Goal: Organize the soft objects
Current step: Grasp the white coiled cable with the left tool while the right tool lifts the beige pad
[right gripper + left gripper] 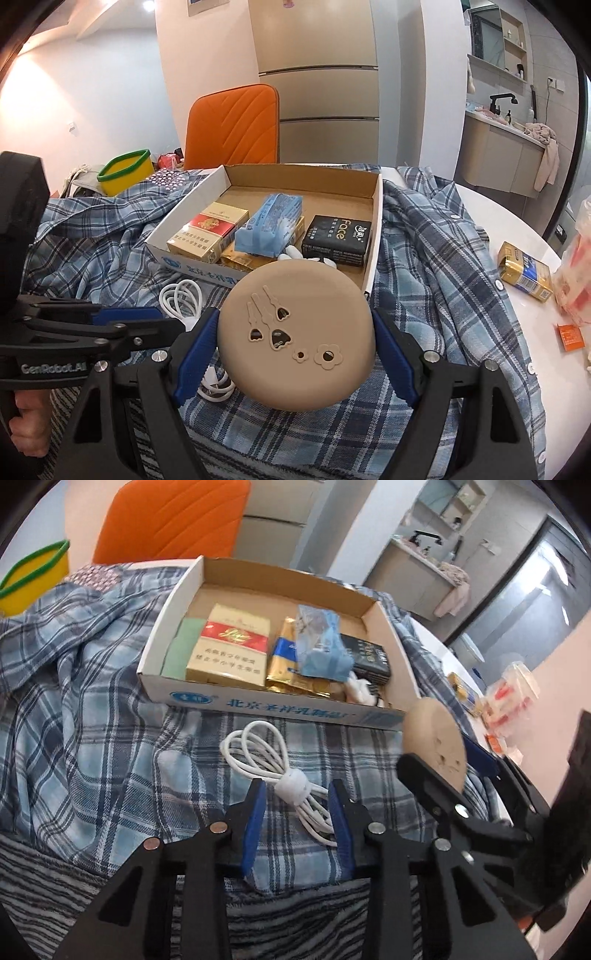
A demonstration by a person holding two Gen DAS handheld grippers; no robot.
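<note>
The left gripper point(297, 812) points down at the plaid shirt point(92, 686) spread over the table, its blue pads point(255, 823) drawn in narrow on either side of the coiled white cable point(273, 771). The bound lower end of the cable lies between the two pads; the right pad looks to be touching the strands, but whether both pads press on it cannot be told. The cable's loops fan out just ahead of the fingertips, towards the cardboard box point(280, 709), which sits beyond the gripper on the shirt. In the box, left to right, lie a green pack point(181, 650), a red and gold carton point(229, 646), a gold pouch point(288, 664), a blue tissue pack point(321, 646) and a black pack point(369, 657).

To the right, the right gripper point(295, 343) stands wide and clamps a round tan pad point(295, 332) by its opposite edges, holding it tilted above the shirt, just short of the box's near right corner. Seen from the right wrist, the cable lies below and to the left of the pad, partly hidden behind it.
</note>
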